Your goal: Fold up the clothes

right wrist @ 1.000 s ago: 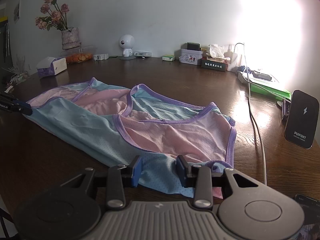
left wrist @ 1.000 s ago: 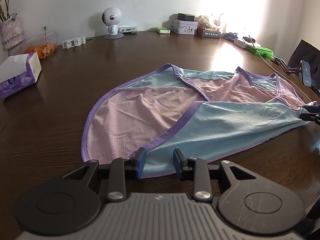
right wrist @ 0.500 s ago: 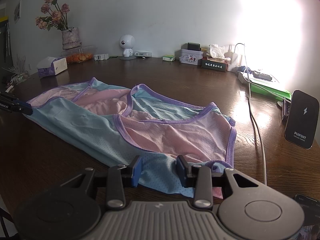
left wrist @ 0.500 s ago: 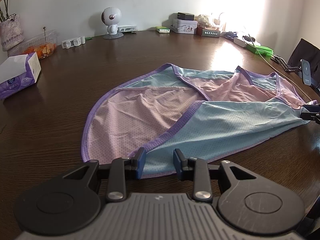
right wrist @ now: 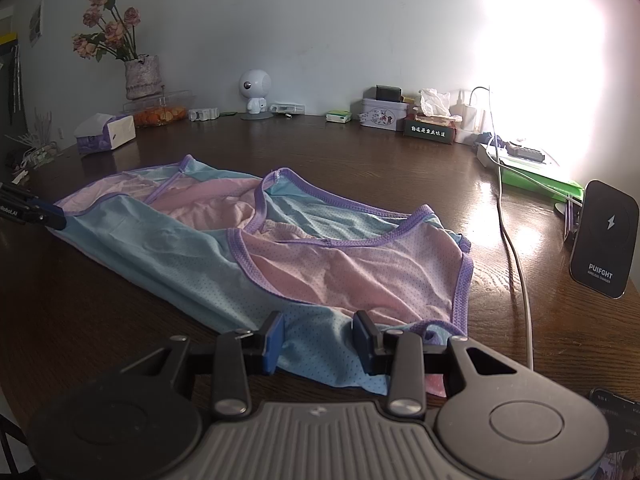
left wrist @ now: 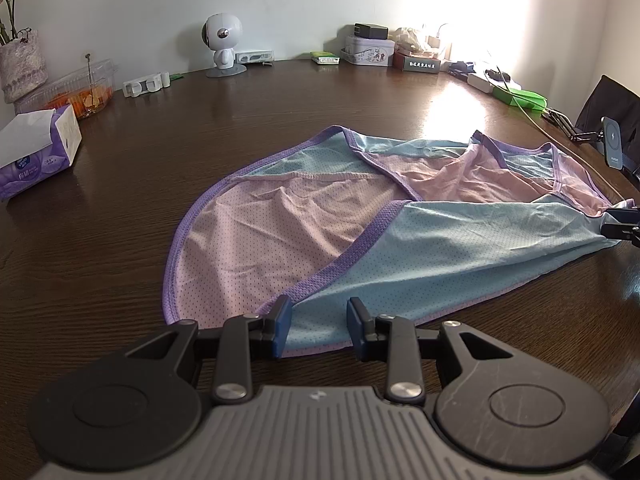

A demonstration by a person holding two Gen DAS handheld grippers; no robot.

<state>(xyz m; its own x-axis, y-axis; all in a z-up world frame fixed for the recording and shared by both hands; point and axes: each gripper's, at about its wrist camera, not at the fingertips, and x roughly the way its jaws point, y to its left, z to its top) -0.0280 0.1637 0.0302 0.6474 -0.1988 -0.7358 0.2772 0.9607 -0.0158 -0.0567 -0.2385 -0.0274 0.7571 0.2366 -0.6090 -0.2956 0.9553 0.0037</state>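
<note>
A pink and light-blue mesh garment with purple trim lies spread out on the dark wooden table. My left gripper is at its near hem, open, with the blue fabric lying between the fingers and neither pad pressing it. At the opposite end of the same garment, my right gripper is open over the blue corner in the same way. Each view catches the other gripper's tip at the garment's far end: the right gripper and the left gripper.
A tissue box and a plastic food container sit at the left. A small white robot figure, tins and boxes line the wall. A wireless charger and white cable stand right of the garment.
</note>
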